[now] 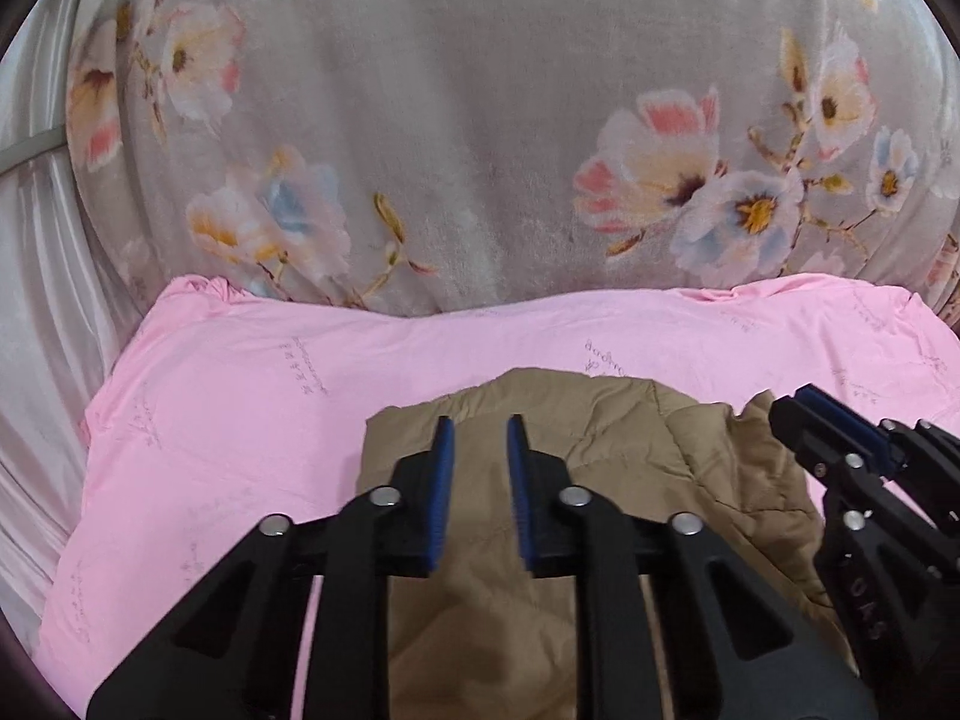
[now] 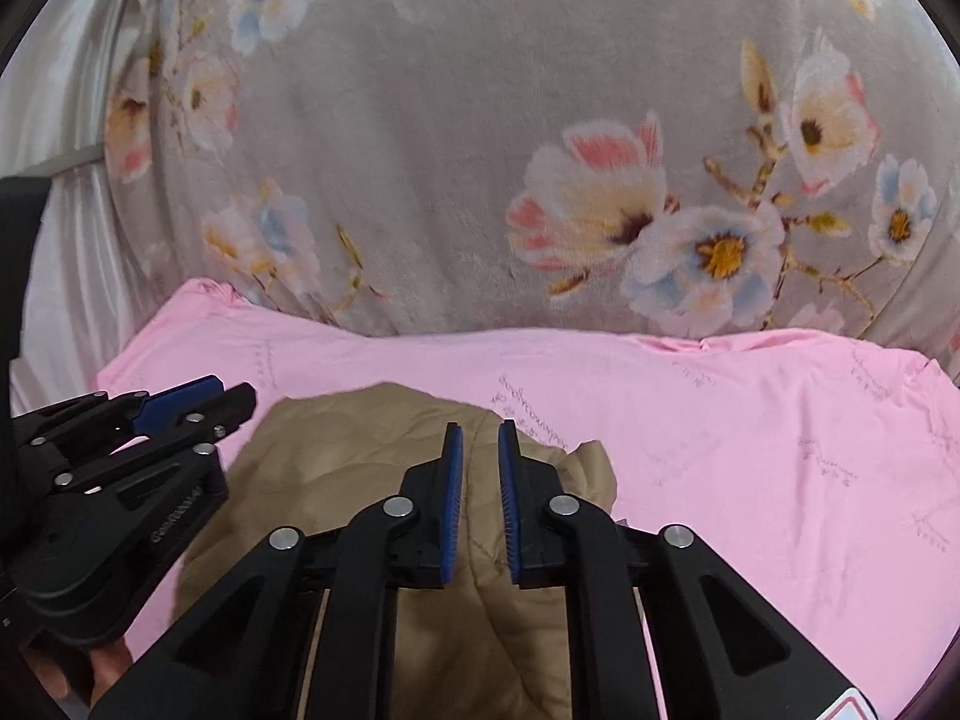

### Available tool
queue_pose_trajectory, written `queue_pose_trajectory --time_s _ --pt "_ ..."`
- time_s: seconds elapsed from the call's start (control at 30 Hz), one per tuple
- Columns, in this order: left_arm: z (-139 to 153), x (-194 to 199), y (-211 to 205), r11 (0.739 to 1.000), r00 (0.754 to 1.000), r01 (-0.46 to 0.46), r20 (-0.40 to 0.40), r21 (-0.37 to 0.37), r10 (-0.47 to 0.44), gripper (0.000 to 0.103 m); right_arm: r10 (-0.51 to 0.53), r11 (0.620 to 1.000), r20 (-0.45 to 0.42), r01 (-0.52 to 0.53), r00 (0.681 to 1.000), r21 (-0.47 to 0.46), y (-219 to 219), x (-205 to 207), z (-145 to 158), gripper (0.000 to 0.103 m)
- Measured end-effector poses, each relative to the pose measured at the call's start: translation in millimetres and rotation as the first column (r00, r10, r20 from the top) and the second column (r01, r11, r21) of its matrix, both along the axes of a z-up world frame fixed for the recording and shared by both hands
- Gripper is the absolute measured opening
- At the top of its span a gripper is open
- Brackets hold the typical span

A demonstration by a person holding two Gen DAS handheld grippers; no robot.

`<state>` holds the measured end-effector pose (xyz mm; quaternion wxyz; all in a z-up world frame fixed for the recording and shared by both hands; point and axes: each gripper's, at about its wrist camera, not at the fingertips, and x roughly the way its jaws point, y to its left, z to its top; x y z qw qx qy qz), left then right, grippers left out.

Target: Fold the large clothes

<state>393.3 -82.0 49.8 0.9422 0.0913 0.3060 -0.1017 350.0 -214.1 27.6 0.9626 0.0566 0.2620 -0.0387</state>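
A tan quilted garment (image 1: 624, 468) lies bunched on the pink sheet (image 1: 240, 408); it also shows in the right wrist view (image 2: 336, 468). My left gripper (image 1: 479, 429) hovers over the garment's far left part, jaws a little apart, holding nothing. My right gripper (image 2: 478, 433) hovers over the garment's right part, jaws a little apart, empty. Each gripper shows in the other's view: the right one (image 1: 804, 402) at the right edge, the left one (image 2: 222, 396) at the left edge.
A grey blanket with a flower print (image 1: 480, 120) rises behind the pink sheet (image 2: 750, 450). White satin fabric (image 1: 42, 300) lies at the far left. The pink sheet spreads wide on both sides of the garment.
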Motion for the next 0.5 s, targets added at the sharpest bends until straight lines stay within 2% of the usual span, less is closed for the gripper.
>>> queue_pose_trajectory --time_s 0.07,0.23,0.5 --pt "-14.7 10.2 -3.2 1.0 1.0 -0.012 -0.019 0.013 0.012 0.008 -0.003 1.0 -0.04 0.004 0.999 0.015 -3.2 13.5 -18.2 0.008" --pt "-56.8 28.7 -6.5 0.998 0.997 -0.028 -0.066 0.047 0.031 0.007 0.004 0.997 -0.11 0.004 0.994 0.074 -11.6 33.8 -66.7 0.006" --pt "-84.1 36.1 -7.8 0.999 0.998 -0.039 -0.051 0.027 0.04 0.006 0.011 0.99 -0.119 0.006 0.993 0.143 -18.1 43.7 -92.7 0.003"
